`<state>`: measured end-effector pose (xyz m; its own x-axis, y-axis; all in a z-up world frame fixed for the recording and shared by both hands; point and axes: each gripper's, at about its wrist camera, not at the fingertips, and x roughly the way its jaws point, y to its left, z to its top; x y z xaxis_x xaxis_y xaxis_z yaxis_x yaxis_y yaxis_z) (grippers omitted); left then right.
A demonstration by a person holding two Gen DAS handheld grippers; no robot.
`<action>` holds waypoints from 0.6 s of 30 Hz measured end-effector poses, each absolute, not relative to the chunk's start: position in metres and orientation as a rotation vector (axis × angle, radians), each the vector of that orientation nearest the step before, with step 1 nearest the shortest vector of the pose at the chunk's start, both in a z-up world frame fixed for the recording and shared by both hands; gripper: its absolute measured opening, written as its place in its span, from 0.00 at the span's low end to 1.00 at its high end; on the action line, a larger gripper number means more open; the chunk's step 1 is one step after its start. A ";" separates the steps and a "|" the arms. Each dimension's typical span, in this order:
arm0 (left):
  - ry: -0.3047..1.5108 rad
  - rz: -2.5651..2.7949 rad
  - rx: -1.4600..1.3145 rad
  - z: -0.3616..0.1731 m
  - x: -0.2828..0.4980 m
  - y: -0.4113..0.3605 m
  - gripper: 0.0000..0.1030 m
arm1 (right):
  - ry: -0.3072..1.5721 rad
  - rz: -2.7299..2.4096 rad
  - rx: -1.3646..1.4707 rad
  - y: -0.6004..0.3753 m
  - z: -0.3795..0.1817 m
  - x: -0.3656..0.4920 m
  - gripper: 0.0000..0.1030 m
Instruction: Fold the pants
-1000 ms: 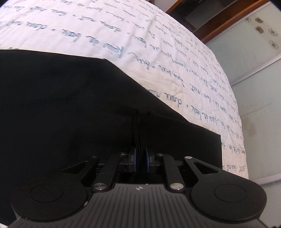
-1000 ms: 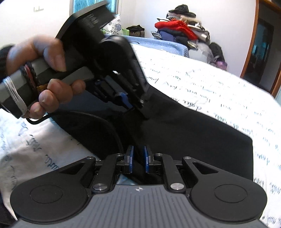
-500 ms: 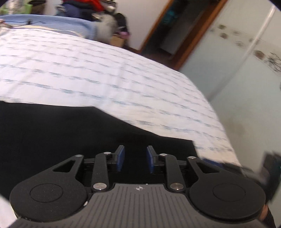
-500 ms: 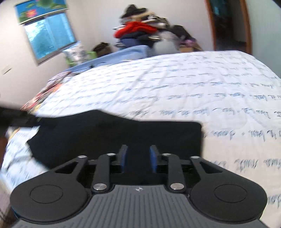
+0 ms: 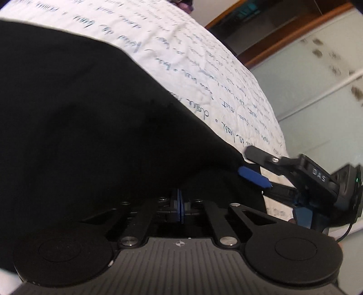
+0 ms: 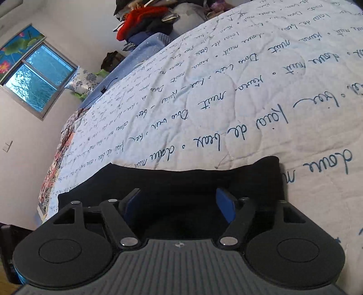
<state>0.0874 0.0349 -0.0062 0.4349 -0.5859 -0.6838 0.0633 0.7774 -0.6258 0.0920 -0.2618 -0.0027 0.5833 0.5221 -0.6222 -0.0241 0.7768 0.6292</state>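
The black pants (image 5: 79, 113) lie folded on a white bedspread (image 5: 204, 74) with blue handwriting print. In the left wrist view my left gripper (image 5: 179, 204) is shut on the near edge of the pants, the cloth draping over its fingers. My right gripper (image 5: 254, 168) shows at the right of that view, open, its blue pad at the pants' corner. In the right wrist view the right gripper (image 6: 179, 204) is wide open with the black pants (image 6: 192, 179) between and beyond its fingers, near a folded corner.
The bedspread (image 6: 226, 90) stretches far beyond the pants. A pile of clothes (image 6: 145, 18) sits at the far end of the bed. A window (image 6: 38, 79) is on the left wall. A pale wardrobe (image 5: 317, 90) stands to the right of the bed.
Both grippers had let go and lifted half a second ago. Now the left has come back down and shut on the pants' edge, and the right has opened wide at the corner.
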 end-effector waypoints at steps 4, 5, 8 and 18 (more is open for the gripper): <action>1.005 -0.457 -0.504 0.009 0.074 0.038 0.36 | 0.842 0.404 0.689 -0.261 0.016 0.086 0.77; 0.992 -0.462 -0.509 0.011 0.071 0.039 0.47 | 0.847 0.420 0.697 -0.256 0.014 0.089 0.81; 0.958 -0.435 -0.513 0.021 0.061 0.046 0.49 | 0.918 0.411 0.672 -0.239 -0.011 0.105 0.88; 0.743 -0.210 -0.594 0.069 0.002 0.142 0.61 | 0.737 0.419 0.319 -0.180 0.047 0.051 0.88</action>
